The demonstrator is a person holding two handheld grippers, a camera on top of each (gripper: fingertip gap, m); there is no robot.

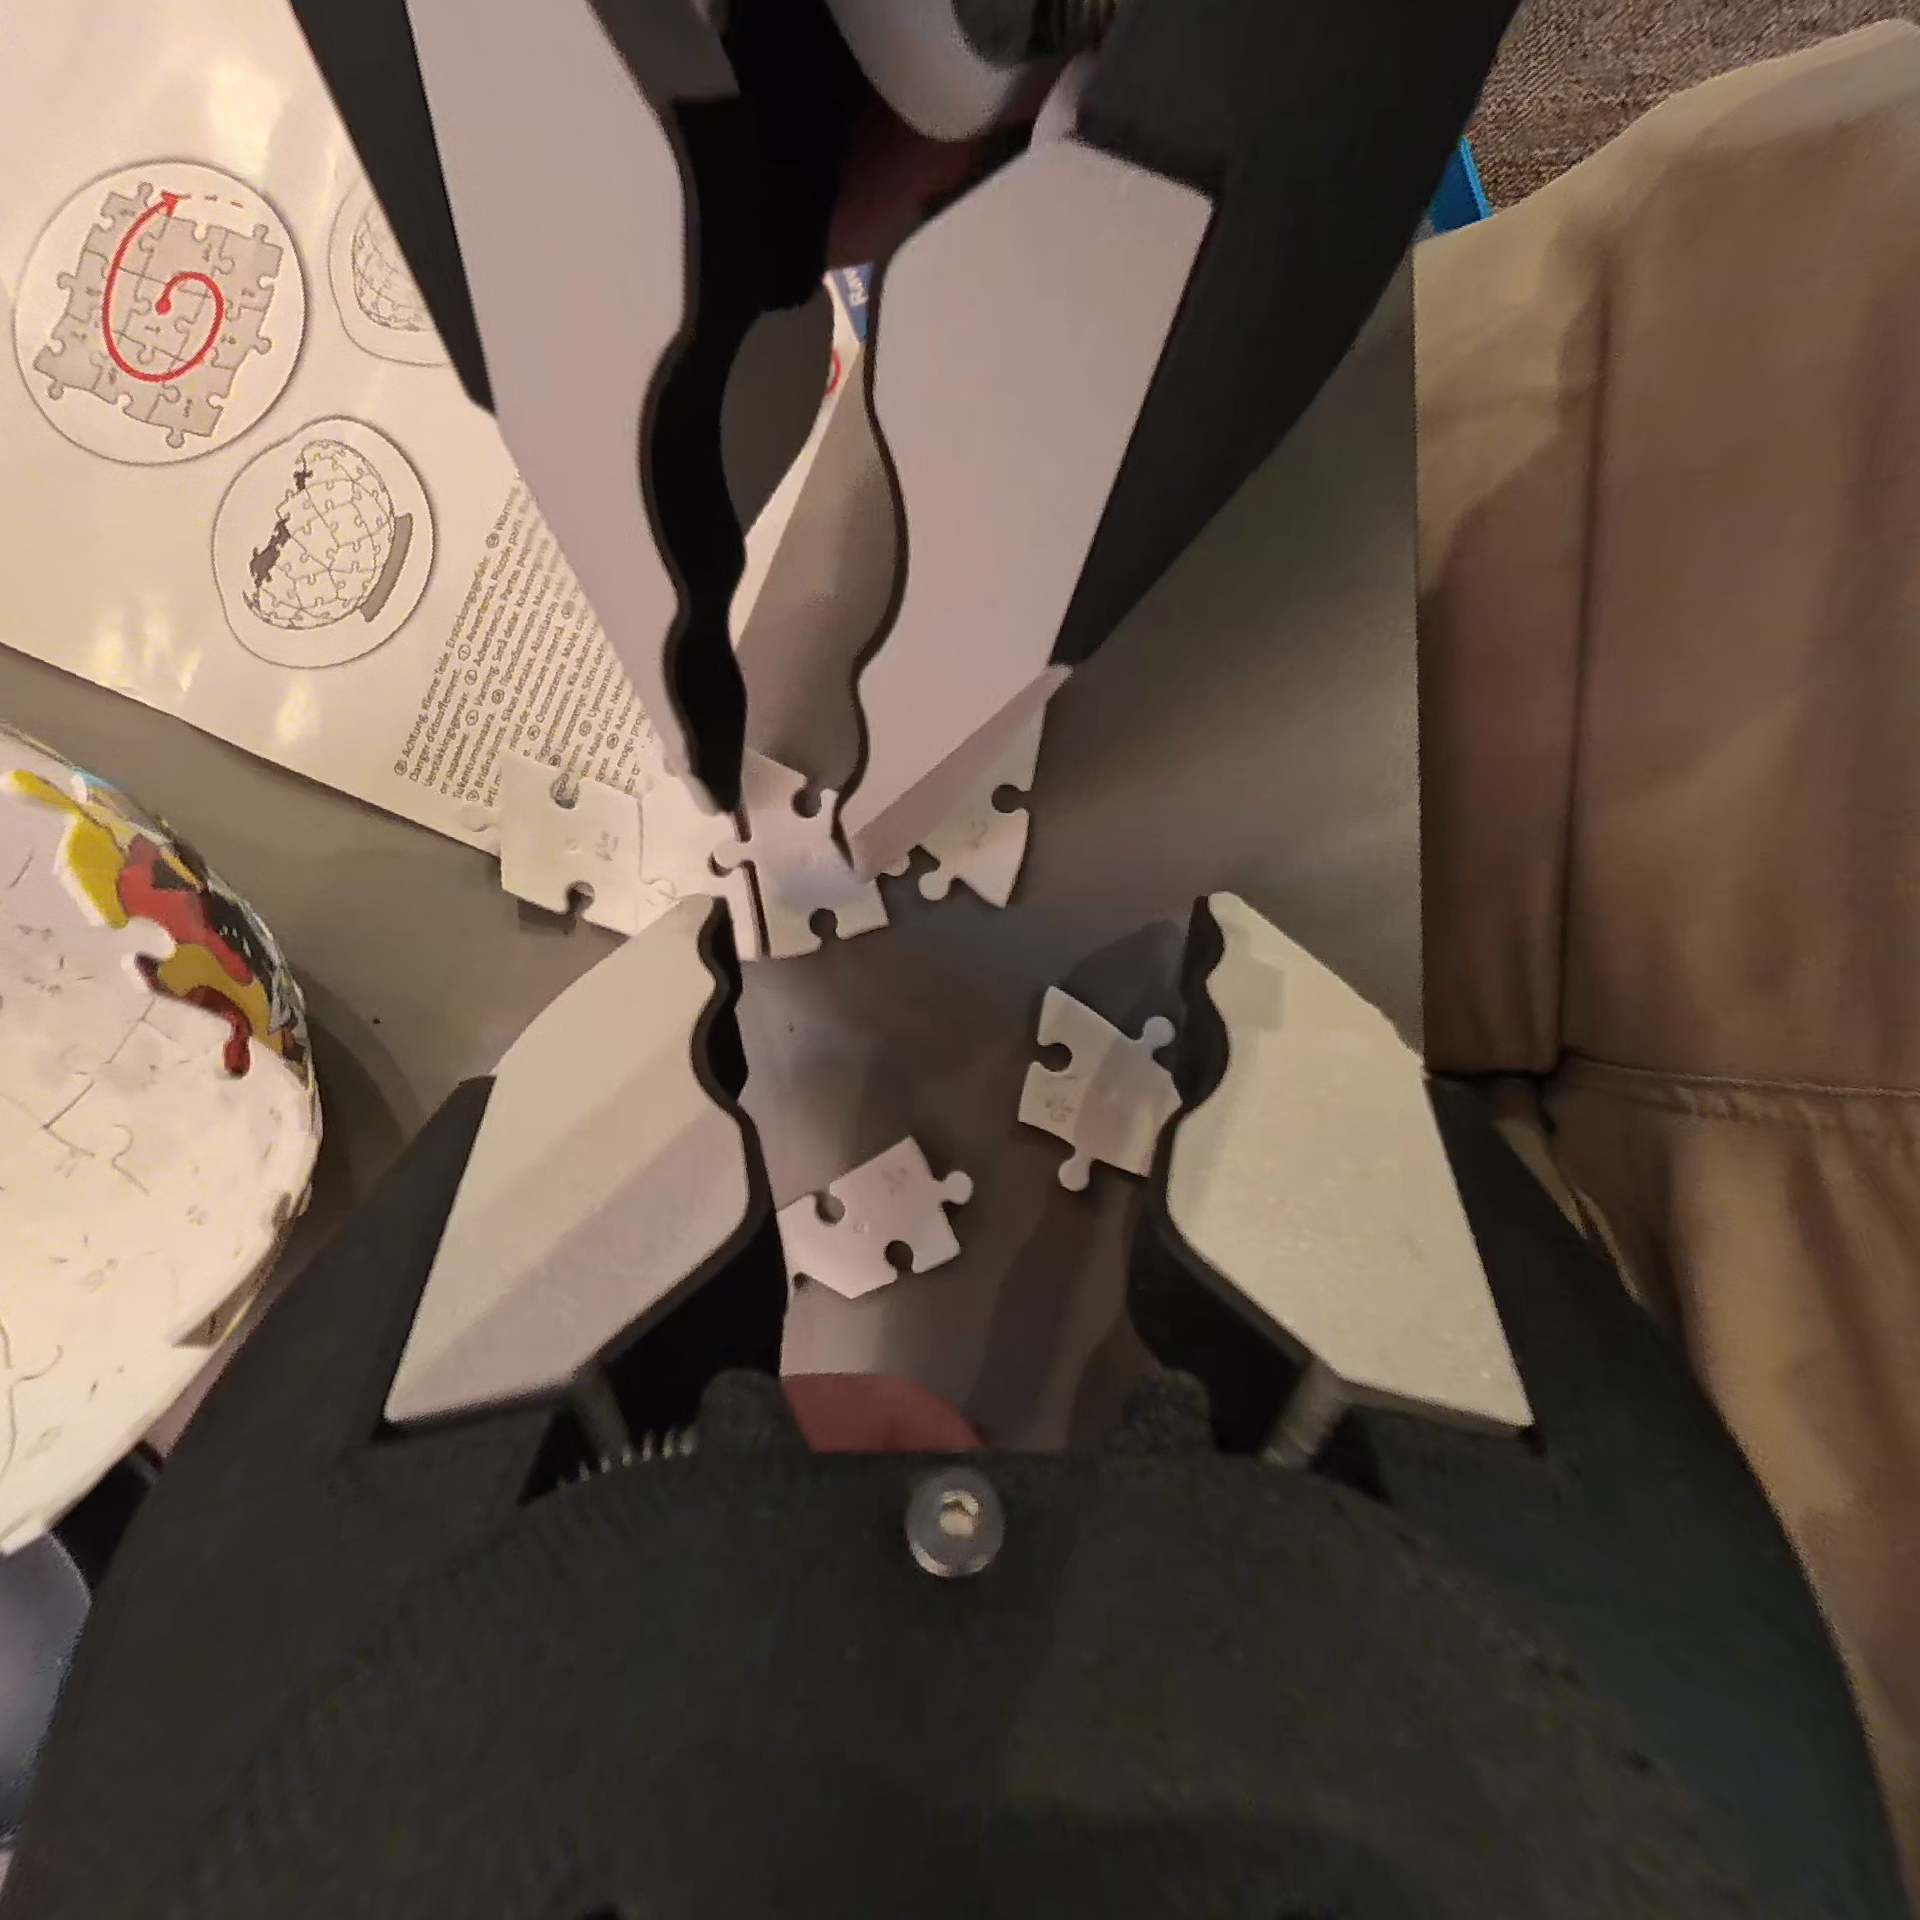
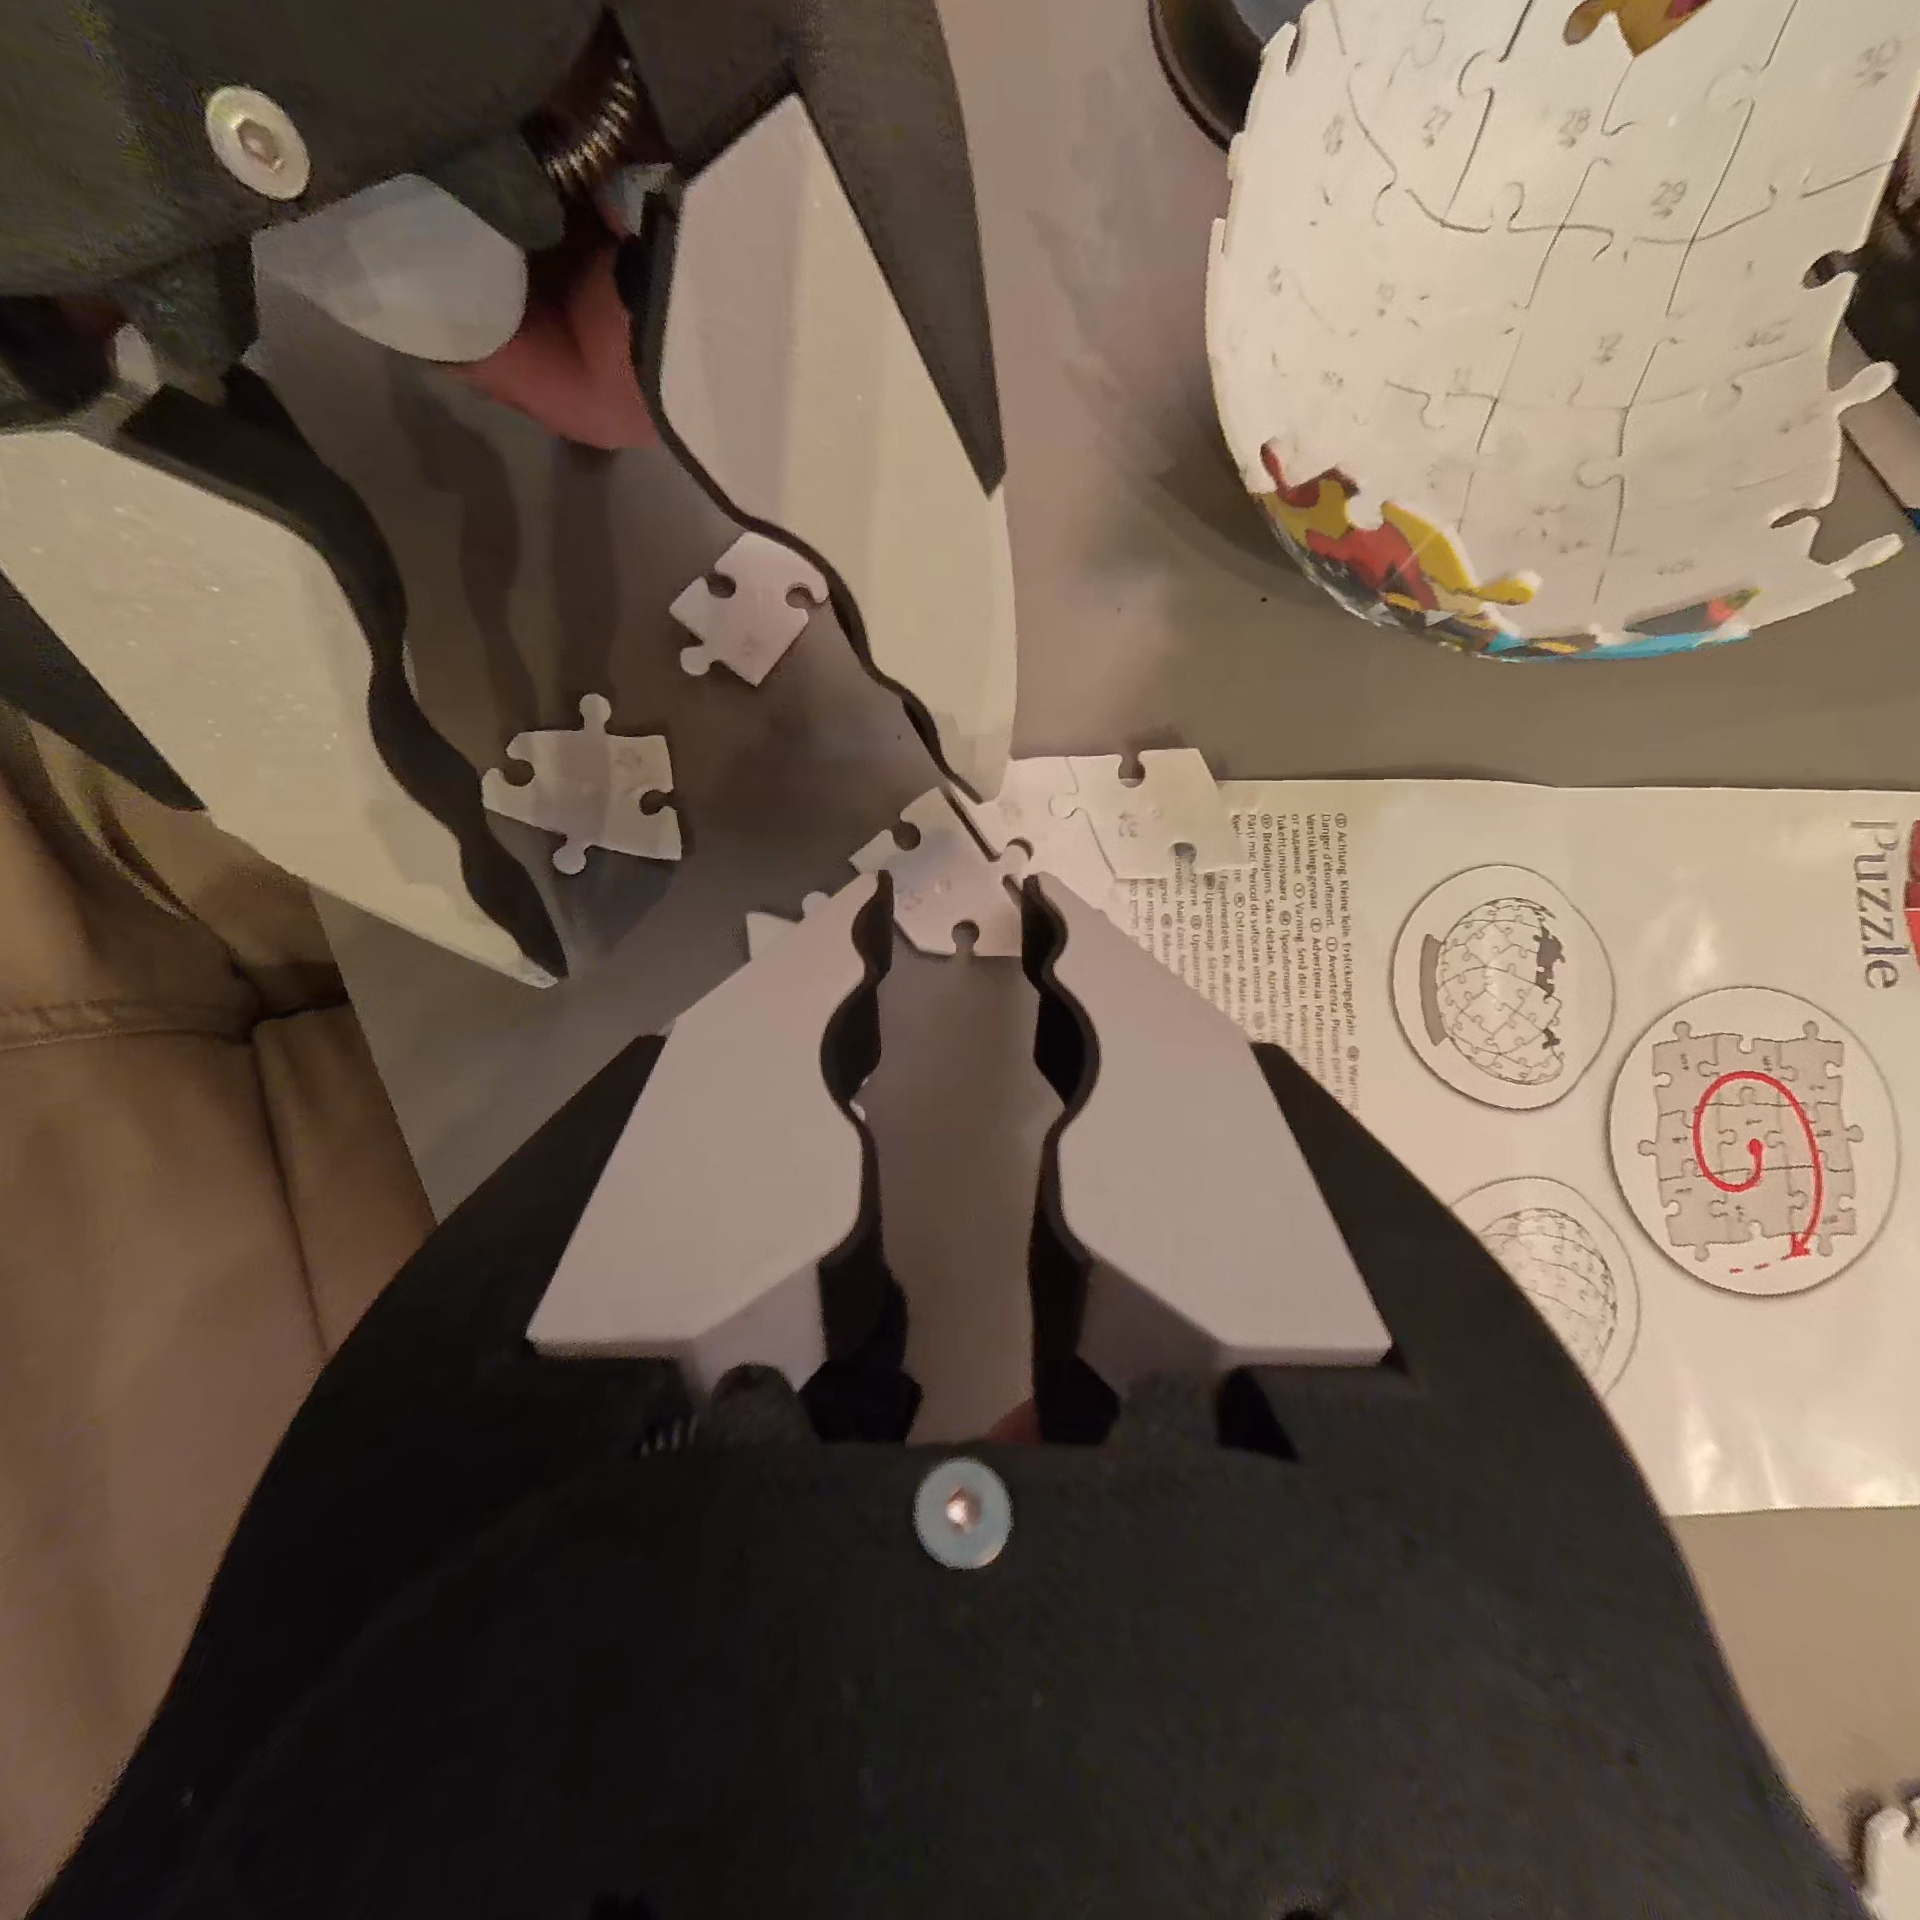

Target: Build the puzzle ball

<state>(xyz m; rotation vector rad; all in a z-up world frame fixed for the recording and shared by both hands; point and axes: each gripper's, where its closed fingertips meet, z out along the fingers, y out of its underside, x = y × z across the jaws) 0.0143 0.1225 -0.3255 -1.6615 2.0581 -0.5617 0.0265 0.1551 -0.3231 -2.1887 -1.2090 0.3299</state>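
- Fingers [image 1: 623,1101] of the left gripper [image 1: 961,997] stand spread wide in the left wrist view, holding nothing; two loose white pieces lie between them on the grey counter [image 1: 1226,748], one [image 1: 875,1214] near the left finger and one [image 1: 1096,1091] touching the right finger's edge.
- Across from it, the right gripper [image 1: 795,800] reaches in from the top, its tips pinching a white puzzle piece [image 1: 810,873] that lies just beside a joined strip of pieces [image 1: 582,842] on the corner of an instruction sheet [image 1: 260,468].
- At the left edge sits the half-built puzzle ball [image 1: 135,1091], white inside with yellow and red print on its rim; tan upholstery [image 1: 1662,727] borders the counter on the right.
- In the right wrist view, the right gripper [image 2: 956,883] is narrowed onto the puzzle piece [image 2: 951,883], gripping it at its sides.
- The left gripper [image 2: 769,862] hangs splayed at upper left over the two loose pieces [image 2: 592,779] [image 2: 743,613].
- The puzzle ball [image 2: 1538,343] stands at upper right, well apart, above the instruction sheet [image 2: 1558,1351]; the grey counter [image 2: 1091,312] meets tan upholstery [image 2: 156,1143] at left.
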